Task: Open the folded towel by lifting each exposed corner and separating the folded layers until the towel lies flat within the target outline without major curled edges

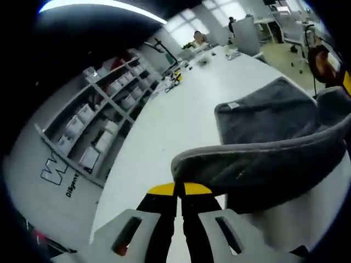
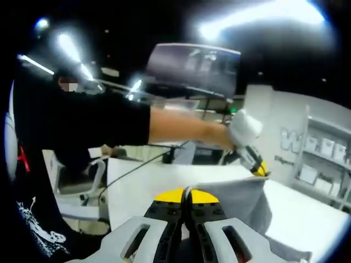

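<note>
Both jaws clamped on grey towel (image 1: 274, 159) edge above white table (image 1: 181, 126); shelving (image 1: 98, 120) beyond.

Long white table (image 1: 181, 109): small dark and yellow items clustered at its far end, too small to identify. Open shelving (image 1: 104, 123) along the wall beside the table's left edge, stocked with white boxes; the same shelving (image 2: 323, 159) in the right gripper view. Wall lettering (image 1: 57, 172) below the shelving, partly legible. Office chair (image 1: 247, 33) beyond the far end. Ceiling light strip (image 1: 104, 6).
</note>
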{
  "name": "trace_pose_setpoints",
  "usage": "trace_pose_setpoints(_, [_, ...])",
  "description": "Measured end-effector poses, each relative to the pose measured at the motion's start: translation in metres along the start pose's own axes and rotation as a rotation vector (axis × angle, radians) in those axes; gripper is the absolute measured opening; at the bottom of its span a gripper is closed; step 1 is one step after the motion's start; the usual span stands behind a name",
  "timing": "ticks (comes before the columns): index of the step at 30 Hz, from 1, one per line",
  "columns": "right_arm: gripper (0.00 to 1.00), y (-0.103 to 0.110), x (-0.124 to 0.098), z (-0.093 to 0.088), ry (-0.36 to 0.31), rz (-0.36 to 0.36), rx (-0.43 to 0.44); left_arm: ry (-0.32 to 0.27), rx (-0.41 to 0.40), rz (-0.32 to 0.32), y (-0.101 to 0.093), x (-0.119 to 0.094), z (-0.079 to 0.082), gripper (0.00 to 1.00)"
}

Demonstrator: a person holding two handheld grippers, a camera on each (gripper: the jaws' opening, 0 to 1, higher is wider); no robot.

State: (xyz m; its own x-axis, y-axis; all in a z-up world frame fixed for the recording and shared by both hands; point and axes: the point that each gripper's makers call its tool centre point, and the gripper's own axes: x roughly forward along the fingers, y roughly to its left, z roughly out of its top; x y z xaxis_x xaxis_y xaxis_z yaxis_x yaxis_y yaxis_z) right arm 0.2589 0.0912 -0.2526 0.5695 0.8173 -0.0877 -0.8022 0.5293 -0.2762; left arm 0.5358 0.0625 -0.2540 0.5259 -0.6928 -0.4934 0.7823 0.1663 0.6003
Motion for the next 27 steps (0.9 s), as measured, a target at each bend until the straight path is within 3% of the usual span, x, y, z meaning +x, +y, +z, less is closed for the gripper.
trace_pose_setpoints(22, [0.0,0.031,0.047,0.009,0.009,0.081,-0.052,0.061,-0.022,0.054,0.017,-0.05,-0.049,0.01])
trace_pose_setpoints(27, [0.0,0.041,0.059,0.011,0.016,0.105,-0.065,0.073,-0.023,0.065,0.013,-0.06,-0.059,0.01])
